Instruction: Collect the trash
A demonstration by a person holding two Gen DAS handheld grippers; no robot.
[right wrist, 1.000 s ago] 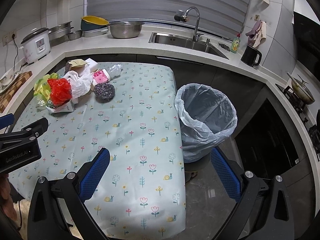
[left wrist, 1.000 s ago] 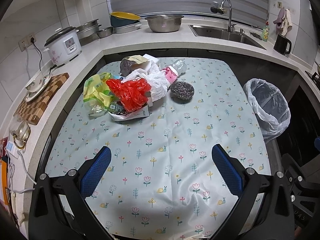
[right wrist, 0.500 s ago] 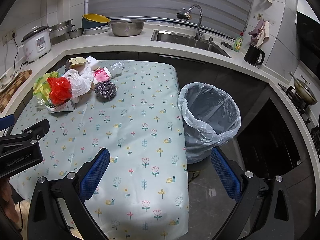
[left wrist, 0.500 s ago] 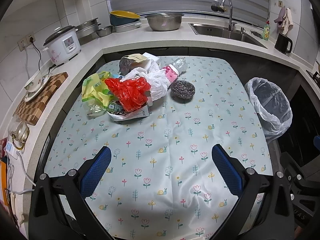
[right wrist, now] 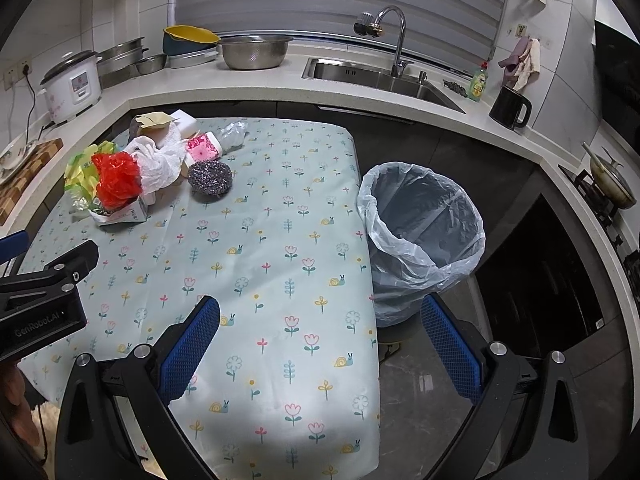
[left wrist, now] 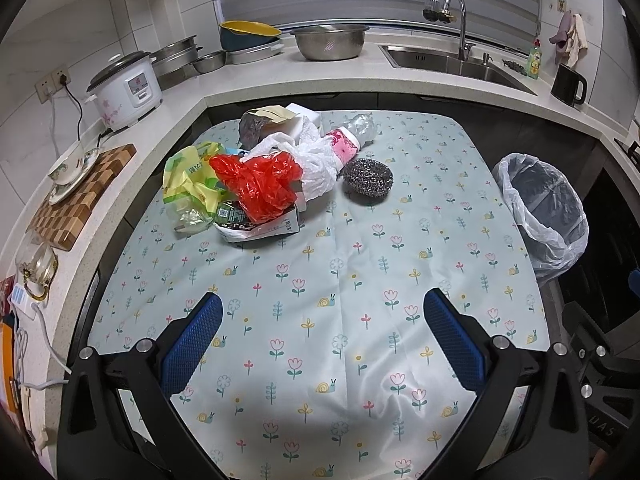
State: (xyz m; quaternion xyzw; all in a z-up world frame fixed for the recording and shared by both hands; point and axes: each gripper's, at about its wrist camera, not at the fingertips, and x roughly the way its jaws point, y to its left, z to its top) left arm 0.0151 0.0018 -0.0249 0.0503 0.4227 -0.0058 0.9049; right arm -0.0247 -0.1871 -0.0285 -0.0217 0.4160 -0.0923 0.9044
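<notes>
Left wrist view, change: compared with a second earlier, the trash pile sat a little lower and nearer in this view, so the left gripper [left wrist: 320,340] had eased slightly forward; nothing on the flowered tablecloth [left wrist: 320,280] had moved, and collecting had not begun.
Left wrist view, gripper: jaws spread wide, holding nothing, touching nothing.
Left wrist view, trash: ahead and slightly left lay the red plastic bag [left wrist: 260,184], the yellow-green wrapper [left wrist: 192,176], the white plastic bag [left wrist: 316,160] and a steel scourer [left wrist: 368,178]; the lined bin [left wrist: 540,216] stood off to the right.
Right wrist view, change: the bin [right wrist: 420,232] looked a shade closer than before.
Right wrist view, gripper: the right gripper [right wrist: 320,344] hung wide apart and empty above the table's near edge, with the pile [right wrist: 120,180] well ahead to the left.
</notes>
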